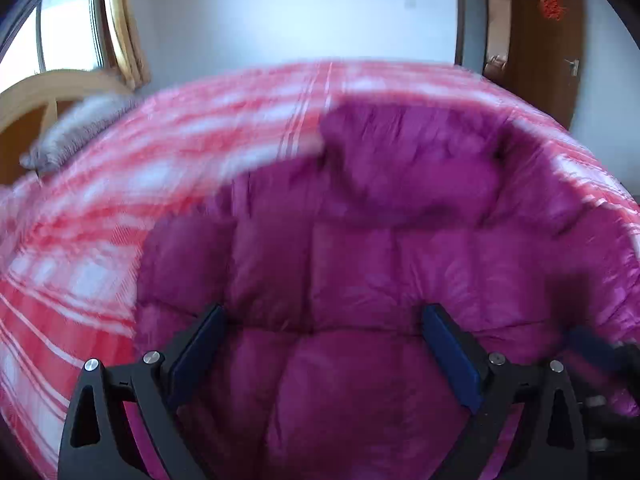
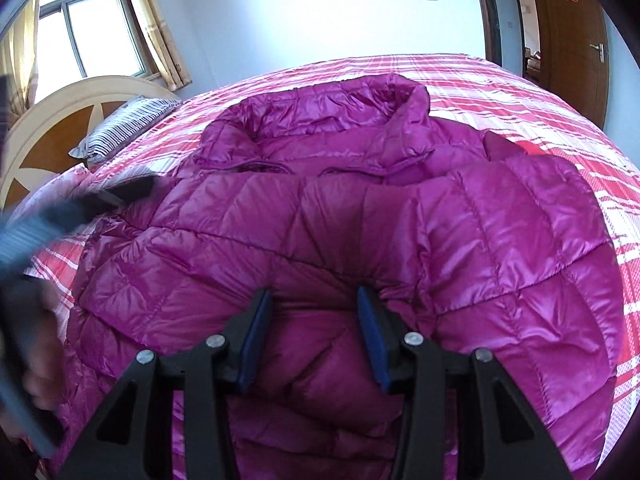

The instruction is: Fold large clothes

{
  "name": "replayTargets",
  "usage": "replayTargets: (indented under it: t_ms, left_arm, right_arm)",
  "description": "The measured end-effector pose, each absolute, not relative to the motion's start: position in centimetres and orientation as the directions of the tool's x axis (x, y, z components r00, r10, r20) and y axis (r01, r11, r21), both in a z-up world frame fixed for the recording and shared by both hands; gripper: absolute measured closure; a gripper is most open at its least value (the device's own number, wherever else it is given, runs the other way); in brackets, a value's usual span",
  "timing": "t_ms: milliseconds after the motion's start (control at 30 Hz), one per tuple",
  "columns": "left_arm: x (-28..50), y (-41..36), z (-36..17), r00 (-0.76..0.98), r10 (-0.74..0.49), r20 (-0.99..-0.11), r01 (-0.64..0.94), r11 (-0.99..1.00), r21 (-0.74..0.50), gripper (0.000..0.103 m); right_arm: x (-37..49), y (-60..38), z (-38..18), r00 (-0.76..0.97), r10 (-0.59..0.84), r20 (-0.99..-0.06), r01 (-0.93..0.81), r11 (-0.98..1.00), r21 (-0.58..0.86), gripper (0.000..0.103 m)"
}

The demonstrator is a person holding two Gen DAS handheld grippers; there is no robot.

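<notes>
Right now my left gripper hangs spread wide over the magenta quilted down jacket, its blue pads clasping nothing. My right gripper is partly spread too, pads either side of a puffy fold, not pinching it. That glossy, diamond-stitched jacket lies across the red-and-white plaid bedspread, collar at the far side, striped pillow far left.

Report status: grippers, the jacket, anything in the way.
Left gripper open over the jacket, view blurred. Right gripper open, fabric bulging between its fingers, no clamp. Magenta puffer jacket partly folded on the plaid bedspread. Nothing obstructing; striped pillow well off.
</notes>
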State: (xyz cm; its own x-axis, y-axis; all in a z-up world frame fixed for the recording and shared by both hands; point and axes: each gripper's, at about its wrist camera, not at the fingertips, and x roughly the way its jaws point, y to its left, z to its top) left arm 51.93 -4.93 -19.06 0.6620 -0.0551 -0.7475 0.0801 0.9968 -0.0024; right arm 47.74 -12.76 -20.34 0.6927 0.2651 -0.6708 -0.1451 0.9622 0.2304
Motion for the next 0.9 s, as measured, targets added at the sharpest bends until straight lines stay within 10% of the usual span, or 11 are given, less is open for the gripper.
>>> replayTargets:
  t_ms: [300, 900]
  left_arm:
    - [51.7, -1.9, -19.6, 0.678, -0.112, -0.727, 0.009, 0.989, -0.145, 0.002]
    - [51.6, -3.4, -20.1, 0.676, -0.039, -0.736, 0.009, 0.999, -0.044, 0.001]
  right_arm:
    - [47.7, -12.9, -20.5, 0.693, 0.278, -0.665, -0.151, 0.958, 0.243, 0.056]
    - [47.6, -14.1, -15.9, 0.766, 0.247, -0.593, -0.115, 0.961, 0.252, 0.05]
